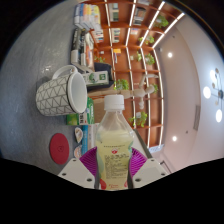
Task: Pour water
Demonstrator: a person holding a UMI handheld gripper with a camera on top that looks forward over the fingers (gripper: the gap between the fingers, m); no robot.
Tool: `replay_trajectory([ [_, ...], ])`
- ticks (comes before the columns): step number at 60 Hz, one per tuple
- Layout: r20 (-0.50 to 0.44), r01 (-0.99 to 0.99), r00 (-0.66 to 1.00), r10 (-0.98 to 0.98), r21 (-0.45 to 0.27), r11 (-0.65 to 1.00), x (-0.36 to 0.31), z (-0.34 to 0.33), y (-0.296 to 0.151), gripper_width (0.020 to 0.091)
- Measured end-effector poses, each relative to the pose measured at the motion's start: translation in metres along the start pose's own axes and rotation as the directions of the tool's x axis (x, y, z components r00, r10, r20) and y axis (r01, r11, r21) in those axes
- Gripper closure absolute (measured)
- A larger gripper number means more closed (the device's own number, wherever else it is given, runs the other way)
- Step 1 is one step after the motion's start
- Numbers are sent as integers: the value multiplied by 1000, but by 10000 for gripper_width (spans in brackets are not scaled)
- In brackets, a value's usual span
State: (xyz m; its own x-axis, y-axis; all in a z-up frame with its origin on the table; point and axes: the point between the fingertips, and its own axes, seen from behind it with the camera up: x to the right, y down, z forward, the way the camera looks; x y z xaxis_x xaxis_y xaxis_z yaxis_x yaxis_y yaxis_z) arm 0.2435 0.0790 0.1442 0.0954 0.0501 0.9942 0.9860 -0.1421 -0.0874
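My claw (114, 172) is clamped on a capped water bottle (114, 148), axis upright. The patterned mug (62, 93) sits up-left of the bottle, mouth toward it.

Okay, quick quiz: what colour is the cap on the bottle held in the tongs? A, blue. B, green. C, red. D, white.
D. The bottle, clamped between the tongs, carries a white cap; the view is tilted and a patterned mug shows beyond it.
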Motion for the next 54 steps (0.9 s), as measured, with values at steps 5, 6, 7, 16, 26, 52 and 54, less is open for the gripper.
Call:
replay_trajectory([
  [5,-20,159,987,-159,20,987,3,7,-12,732],
  [6,-25,191,981,-191,21,981,3,8,-14,731],
  [7,-30,222,975,-222,22,975,4,9,-16,731],
  [16,-111,509,856,-504,13,861,18,15,-31,733],
  [26,-176,704,699,-693,0,710,33,19,-49,729],
  [52,-86,204,976,-198,66,977,37,4,-32,730],
  [54,-48,58,997,-55,71,996,36,1,-28,730],
])
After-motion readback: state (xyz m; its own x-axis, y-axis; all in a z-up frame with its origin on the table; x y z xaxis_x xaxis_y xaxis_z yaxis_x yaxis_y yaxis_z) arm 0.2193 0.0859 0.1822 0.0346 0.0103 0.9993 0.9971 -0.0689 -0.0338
